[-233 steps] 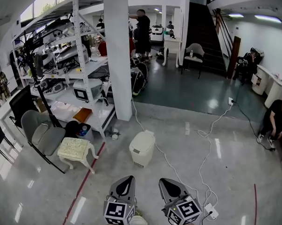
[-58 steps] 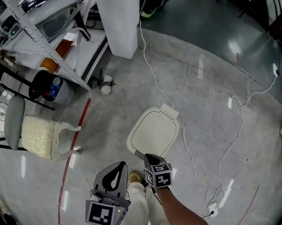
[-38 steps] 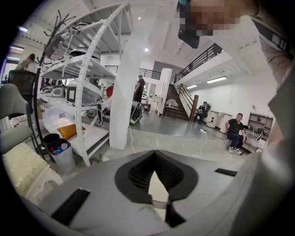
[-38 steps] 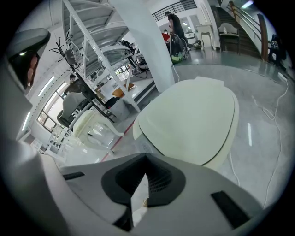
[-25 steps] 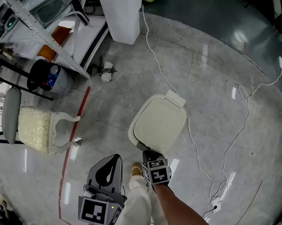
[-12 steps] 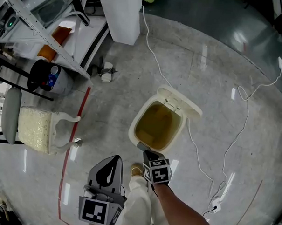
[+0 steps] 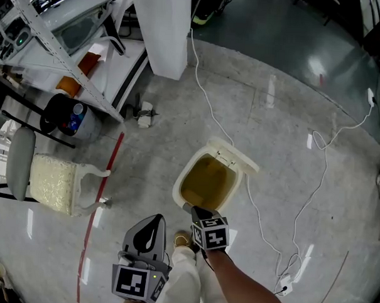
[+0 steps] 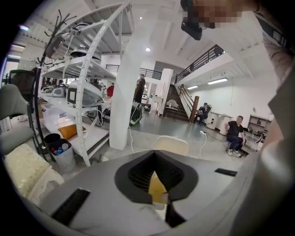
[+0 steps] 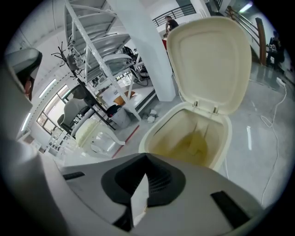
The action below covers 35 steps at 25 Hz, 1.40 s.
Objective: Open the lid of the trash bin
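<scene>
The cream trash bin [image 7: 178, 186] stands on the grey floor just ahead of me. Its lid [image 7: 237, 158] is hinged up at the far side, and the yellowish inside is bare. In the right gripper view the lid [image 9: 209, 60] stands upright above the bin rim [image 9: 154, 136]. My right gripper [image 7: 190, 208] is shut, its tip at the bin's near rim; the right gripper's jaws [image 9: 139, 196] hold nothing. My left gripper [image 7: 155, 220] is shut, empty and lower left of the bin. In the left gripper view the raised lid [image 8: 171, 144] shows beyond the left gripper's jaws [image 8: 156, 186].
A white cable [image 7: 262, 217] runs past the bin's right side to a power strip [image 7: 286, 284]. A white pillar [image 7: 161, 30] and shelving [image 7: 63, 35] stand behind, with a black bucket [image 7: 71, 116], cream stool [image 7: 53, 182] and red floor line [image 7: 100, 203] at left.
The lid, flat on the bin a second ago, has swung up and now stands open. The right gripper has stayed at the front rim; the left has barely moved.
</scene>
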Motion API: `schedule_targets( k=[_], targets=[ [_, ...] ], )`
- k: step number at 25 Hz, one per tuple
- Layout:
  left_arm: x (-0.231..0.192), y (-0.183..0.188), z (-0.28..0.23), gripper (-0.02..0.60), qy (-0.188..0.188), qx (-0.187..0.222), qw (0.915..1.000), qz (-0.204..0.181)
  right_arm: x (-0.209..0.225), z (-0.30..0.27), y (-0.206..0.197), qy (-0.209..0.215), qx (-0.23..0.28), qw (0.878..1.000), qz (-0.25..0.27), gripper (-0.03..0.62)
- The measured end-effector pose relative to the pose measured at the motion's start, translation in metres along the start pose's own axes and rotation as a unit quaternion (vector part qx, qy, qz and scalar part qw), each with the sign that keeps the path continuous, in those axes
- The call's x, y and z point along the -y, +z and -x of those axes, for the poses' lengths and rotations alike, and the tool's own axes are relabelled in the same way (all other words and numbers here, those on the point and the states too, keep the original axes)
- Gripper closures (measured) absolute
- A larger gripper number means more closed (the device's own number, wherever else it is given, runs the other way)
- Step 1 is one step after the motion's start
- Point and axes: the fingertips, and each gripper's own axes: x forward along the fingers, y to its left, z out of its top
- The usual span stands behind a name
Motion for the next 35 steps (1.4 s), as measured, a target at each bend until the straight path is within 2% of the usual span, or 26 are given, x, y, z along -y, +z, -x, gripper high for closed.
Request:
schedule_targets(
  k=[7, 9, 12, 21, 27, 32, 35],
  targets=[
    [0.001, 0.069, 0.036, 0.591, 0.022, 0.043, 0.9987, 0.014, -0.023, 0.065, 0.092, 0.001, 0.052, 0.998, 0.019, 0.562],
    [0.005, 0.088, 0.048, 0.591, 0.024, 0.042, 0.9986, 0.02, -0.032, 0.087, 0.113, 0.003, 0.068, 0.998, 0.013, 0.562],
    [0.008, 0.117, 0.065, 0.591, 0.026, 0.064, 0.9974, 0.024, -0.048, 0.119, 0.139, 0.009, 0.087, 0.996, 0.016, 0.562],
    [0.042, 0.196, 0.1, 0.591, -0.006, 0.1, 0.9948, -0.014, -0.089, 0.214, 0.213, 0.027, 0.161, 0.985, 0.057, 0.562],
    [0.066, 0.237, 0.117, 0.591, -0.027, 0.121, 0.9921, -0.021, -0.112, 0.293, 0.274, 0.04, 0.248, 0.963, 0.097, 0.562],
    [0.087, 0.271, 0.125, 0.591, -0.053, 0.153, 0.9864, -0.03, -0.128, 0.367, 0.319, 0.041, 0.331, 0.933, 0.132, 0.562],
    [0.095, 0.285, 0.134, 0.591, -0.068, 0.171, 0.9821, -0.039, -0.144, 0.407, 0.328, 0.042, 0.369, 0.915, 0.156, 0.562]
  ],
)
